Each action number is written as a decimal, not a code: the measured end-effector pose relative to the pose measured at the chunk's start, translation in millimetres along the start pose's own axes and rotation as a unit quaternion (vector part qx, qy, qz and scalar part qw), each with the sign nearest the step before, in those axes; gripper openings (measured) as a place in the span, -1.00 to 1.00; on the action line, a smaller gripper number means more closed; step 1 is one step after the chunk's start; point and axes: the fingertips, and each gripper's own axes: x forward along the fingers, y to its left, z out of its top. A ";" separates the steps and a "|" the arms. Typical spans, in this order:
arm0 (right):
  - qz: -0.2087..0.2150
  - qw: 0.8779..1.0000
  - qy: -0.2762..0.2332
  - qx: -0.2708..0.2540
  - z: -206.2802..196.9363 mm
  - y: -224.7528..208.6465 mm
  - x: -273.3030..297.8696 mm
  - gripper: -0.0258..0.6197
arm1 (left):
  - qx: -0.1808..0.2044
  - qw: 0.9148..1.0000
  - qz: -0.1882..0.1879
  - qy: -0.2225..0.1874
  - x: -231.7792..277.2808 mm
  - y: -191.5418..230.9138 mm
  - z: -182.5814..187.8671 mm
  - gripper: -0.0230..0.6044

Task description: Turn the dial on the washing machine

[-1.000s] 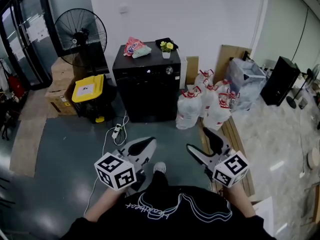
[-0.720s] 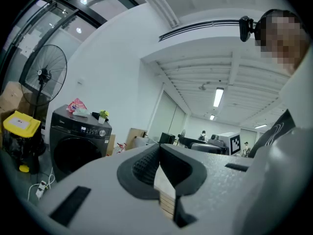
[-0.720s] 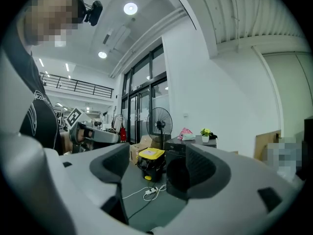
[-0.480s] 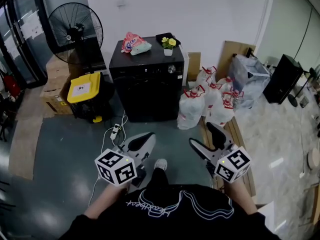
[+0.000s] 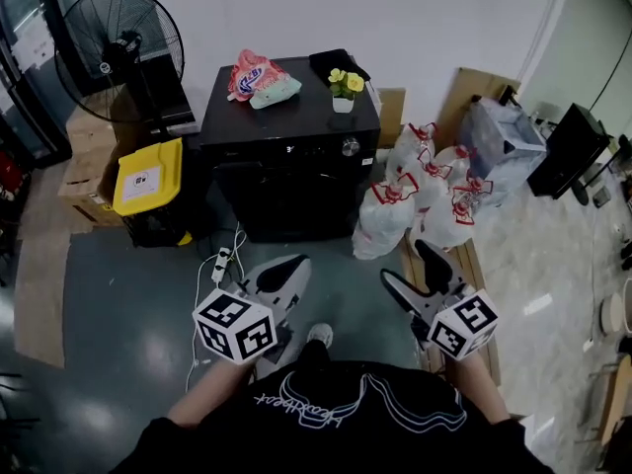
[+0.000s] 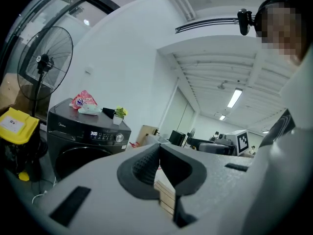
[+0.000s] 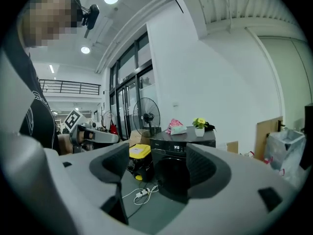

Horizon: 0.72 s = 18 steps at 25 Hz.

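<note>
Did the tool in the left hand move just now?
Yes. The left tool has edged forward toward the washing machine, its tip now level with the power strip.

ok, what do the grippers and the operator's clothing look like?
Both the left gripper and right gripper are pale grey, with black padded tongs and a white cube carrying black square markers at the rear. The person wears a black top with white line print.

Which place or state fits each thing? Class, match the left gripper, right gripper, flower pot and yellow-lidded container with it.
Things:
1. left gripper
2. right gripper
3. flower pot
4. yellow-lidded container

Places or states:
A. beside the washing machine
B. fingers apart
C. on top of the washing machine
D. fingers together

Pairs: 1-D, 2-B, 3-C, 4-A
</note>
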 end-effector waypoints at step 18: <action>-0.080 0.993 0.081 -0.029 -45.2 -128.8 180.4 0.16 | -0.034 0.997 0.032 0.057 119.8 182.9 11.3 -0.91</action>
